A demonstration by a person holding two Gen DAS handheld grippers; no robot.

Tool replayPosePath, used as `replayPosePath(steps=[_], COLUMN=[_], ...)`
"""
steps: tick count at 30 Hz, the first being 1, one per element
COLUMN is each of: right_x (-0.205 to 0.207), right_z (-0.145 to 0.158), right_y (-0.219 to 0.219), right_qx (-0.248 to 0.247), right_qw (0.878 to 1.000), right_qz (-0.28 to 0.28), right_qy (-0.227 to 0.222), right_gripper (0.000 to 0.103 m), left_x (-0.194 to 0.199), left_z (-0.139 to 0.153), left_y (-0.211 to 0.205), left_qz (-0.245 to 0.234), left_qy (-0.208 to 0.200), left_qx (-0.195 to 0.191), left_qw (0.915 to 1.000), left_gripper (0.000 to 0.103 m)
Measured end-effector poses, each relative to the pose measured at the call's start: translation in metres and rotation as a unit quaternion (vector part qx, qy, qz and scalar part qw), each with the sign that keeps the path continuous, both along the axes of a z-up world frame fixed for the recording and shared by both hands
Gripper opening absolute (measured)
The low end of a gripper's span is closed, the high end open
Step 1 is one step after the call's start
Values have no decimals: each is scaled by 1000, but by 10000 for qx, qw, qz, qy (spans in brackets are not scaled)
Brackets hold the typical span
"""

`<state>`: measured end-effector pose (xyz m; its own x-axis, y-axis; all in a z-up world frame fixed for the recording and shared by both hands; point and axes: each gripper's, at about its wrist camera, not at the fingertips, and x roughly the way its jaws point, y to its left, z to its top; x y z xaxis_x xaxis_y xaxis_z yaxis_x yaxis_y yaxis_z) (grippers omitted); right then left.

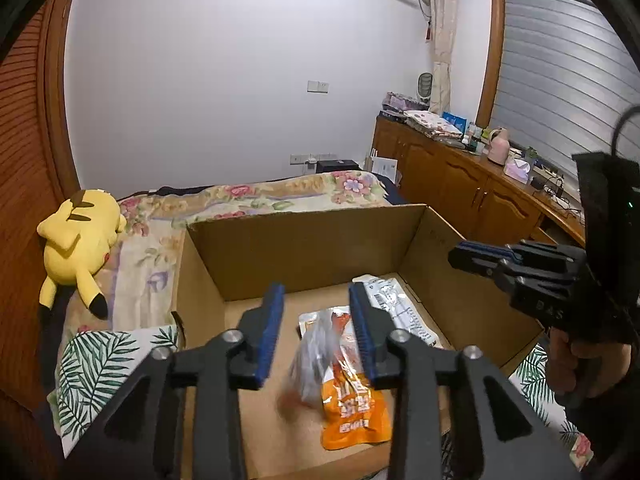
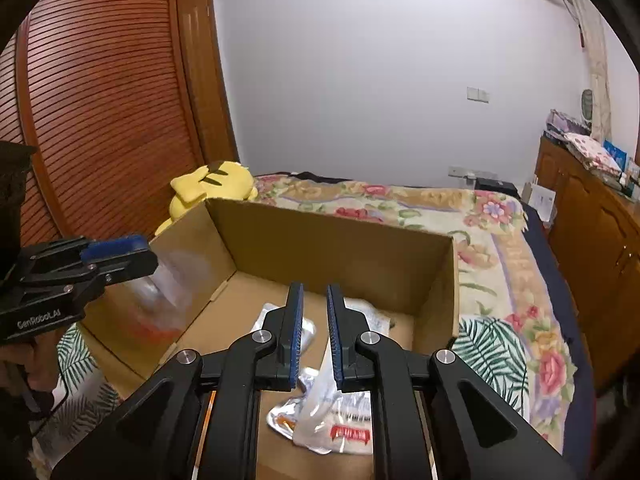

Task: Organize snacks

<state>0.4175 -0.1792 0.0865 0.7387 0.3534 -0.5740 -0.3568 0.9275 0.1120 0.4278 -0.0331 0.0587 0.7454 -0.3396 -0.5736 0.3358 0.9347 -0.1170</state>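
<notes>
Left gripper [image 1: 316, 332]: jaws spread apart, holding nothing, poised over the open cardboard box [image 1: 304, 240] in the lower centre of the left wrist view. Below the gap a blurred orange snack packet [image 1: 352, 404] appears, overlapping a silver packet [image 1: 320, 320]; whether it rests on the box floor cannot be told. A white printed packet [image 1: 400, 308] lies at right against the box wall.

Right gripper [image 2: 314, 336]: jaws parted by a narrow gap, nothing between the pads, above the same box. A clear packet with red lettering [image 2: 340, 428] sits lower centre on crumpled silver wrappers.

The box stands on a bed with a floral bedspread [image 2: 500, 248]. A yellow plush toy [image 1: 80, 236] lies at the left edge; a wooden cabinet [image 1: 460, 184] occupies the right.
</notes>
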Motion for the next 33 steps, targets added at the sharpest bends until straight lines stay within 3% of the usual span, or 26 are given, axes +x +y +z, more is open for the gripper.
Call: replayPosePath(steps=[9,19,23,33], right_x=[-46,-129,-152,-178], right_z=[0,-8,-33,-92], right_y=[-11,-30,-43,-52], right_qx=[122,215,91,-237], right_qw=[9999,9998,9995,9947], right_qz=[95,-28,-181,-434], right_qy=[-1,-14,256,900], right_gripper=[15,26,39,41], left_x=[-28,-99,-127,-174], left_z=[1,-6,-14,-51], left_y=[-1,6,11,10], left_qz=[53,-144,-238,-365], left_qy=[-52,-137,-96,120], left_qx=[121,295,279,407], left_qw=[9999,9994,9993,9984], left_gripper=[46,48,49,49])
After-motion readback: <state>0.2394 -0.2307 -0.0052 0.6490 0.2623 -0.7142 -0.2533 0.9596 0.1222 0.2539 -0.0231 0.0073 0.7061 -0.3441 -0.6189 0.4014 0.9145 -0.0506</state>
